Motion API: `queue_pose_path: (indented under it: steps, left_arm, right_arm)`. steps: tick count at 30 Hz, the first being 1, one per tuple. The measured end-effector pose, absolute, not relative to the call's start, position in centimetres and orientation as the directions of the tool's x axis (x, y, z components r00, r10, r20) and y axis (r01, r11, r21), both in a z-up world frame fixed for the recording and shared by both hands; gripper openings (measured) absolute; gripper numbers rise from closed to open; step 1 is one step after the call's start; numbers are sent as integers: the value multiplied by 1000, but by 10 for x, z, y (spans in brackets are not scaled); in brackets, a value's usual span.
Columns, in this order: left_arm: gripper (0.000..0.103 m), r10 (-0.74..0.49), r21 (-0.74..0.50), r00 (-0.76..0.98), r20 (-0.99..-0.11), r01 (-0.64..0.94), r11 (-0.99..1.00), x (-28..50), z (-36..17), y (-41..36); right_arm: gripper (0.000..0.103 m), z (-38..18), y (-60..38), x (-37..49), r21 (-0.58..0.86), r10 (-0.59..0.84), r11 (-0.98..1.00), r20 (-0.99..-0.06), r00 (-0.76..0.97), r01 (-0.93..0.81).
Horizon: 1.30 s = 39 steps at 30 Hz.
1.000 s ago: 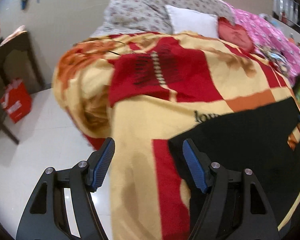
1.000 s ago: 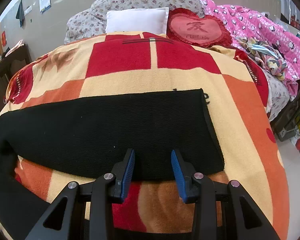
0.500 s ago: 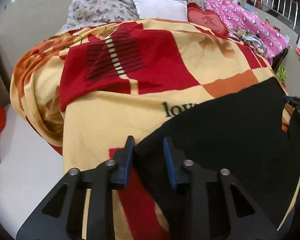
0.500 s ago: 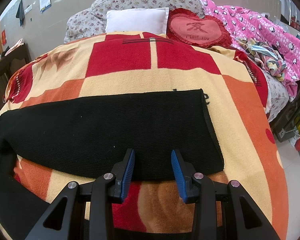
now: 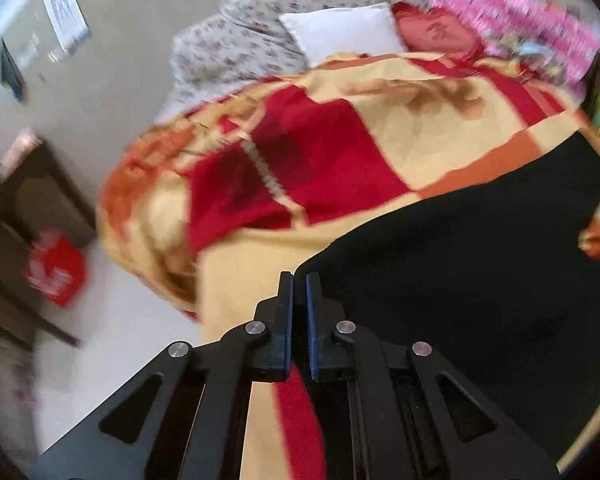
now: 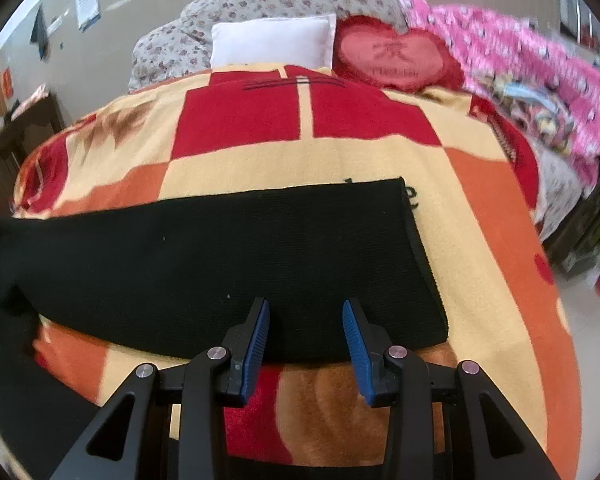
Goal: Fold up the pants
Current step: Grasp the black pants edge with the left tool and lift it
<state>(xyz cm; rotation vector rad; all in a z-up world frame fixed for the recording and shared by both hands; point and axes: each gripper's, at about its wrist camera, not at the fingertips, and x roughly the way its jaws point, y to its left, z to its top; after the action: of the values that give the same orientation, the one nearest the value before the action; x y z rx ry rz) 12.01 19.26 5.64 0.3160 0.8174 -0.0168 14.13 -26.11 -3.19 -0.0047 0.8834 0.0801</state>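
Black pants (image 6: 220, 256) corner pinched by left gripper (image 5: 297, 280); right gripper (image 6: 306, 308) spread above hem.

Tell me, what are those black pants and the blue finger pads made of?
The black pants look like matte ribbed knit, judging by fine horizontal ridges. The blue pads on the right gripper fingers seem ridged rubber or plastic; which one is unclear.

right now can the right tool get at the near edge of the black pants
Probably yes. The right tool is open, its fingers straddling the near edge of the black pants, which lie flat on the blanket. Nothing sits between them.
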Motion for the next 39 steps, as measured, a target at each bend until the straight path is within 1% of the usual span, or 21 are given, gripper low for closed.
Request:
queue_pose_path:
  steps: [1,2,3,4,6,8,11,12,13,15,17,18,21,22,23,24,32,35,39]
  left_arm:
    - [5,172,344,697,-696,114,932,120,58,186]
    - [5,251,440,711,-657,92,893,118,59,174]
    - [5,294,485,717,-632,71,871,118,58,164]
    - [5,308,492,716,-626,57,869,118,57,161]
    - [5,327,495,727,-603,19,869,117,53,149]
    - [5,340,486,733,-590,-14,874,117,49,148]
    - [4,291,385,726,-623,-40,922,118,50,159]
    - [4,264,342,718,-644,-38,939,119,51,166]
    - [4,253,326,717,-650,-39,945,119,52,168]
    - [4,221,284,719,-659,-34,958,117,57,173]
    - [4,203,265,720,-664,-28,964,114,61,171]
    - [4,202,266,723,-661,-26,964,113,62,171]
    - [4,191,254,721,-667,-21,967,114,61,170]
    - [4,187,246,721,-667,-24,969,113,61,171]
    - [4,185,242,721,-668,-25,970,112,61,172]
    - [4,181,237,722,-668,-24,971,111,62,172]
    - [4,142,205,763,-630,-13,979,77,72,166]
    - [4,140,197,776,-615,-20,980,59,72,168]
    - [4,128,181,770,-625,-17,983,35,63,174]
  right_arm:
    - [36,-23,-273,145,83,101,995,-780,617,-57]
    - [36,-10,-287,146,140,124,990,-765,632,-25]
    - [36,0,-302,148,190,141,982,-746,650,6]
    - [36,12,-321,151,259,164,965,-728,666,46]
    - [36,23,-348,162,346,195,933,-724,661,103]
    - [36,24,-364,178,383,222,915,-743,631,129]
    - [36,16,-363,198,425,302,902,-748,591,77]
    - [36,13,-359,203,405,293,912,-759,582,70]
    - [35,10,-355,209,382,280,922,-767,577,61]
    - [29,4,-349,220,365,282,930,-776,564,38]
    - [28,-1,-347,231,321,240,946,-795,557,51]
    - [25,-5,-348,236,324,246,945,-801,547,50]
    - [20,-13,-347,244,306,235,951,-817,527,50]
    - [17,-15,-346,246,305,242,952,-822,515,39]
    - [7,-16,-344,246,292,237,956,-827,510,30]
    - [6,-14,-342,244,274,227,962,-828,513,15]
    - [5,28,-348,180,233,248,966,-735,631,-108]
    - [5,34,-351,147,212,245,968,-710,660,-131]
    - [5,35,-353,102,201,255,966,-677,690,-160]
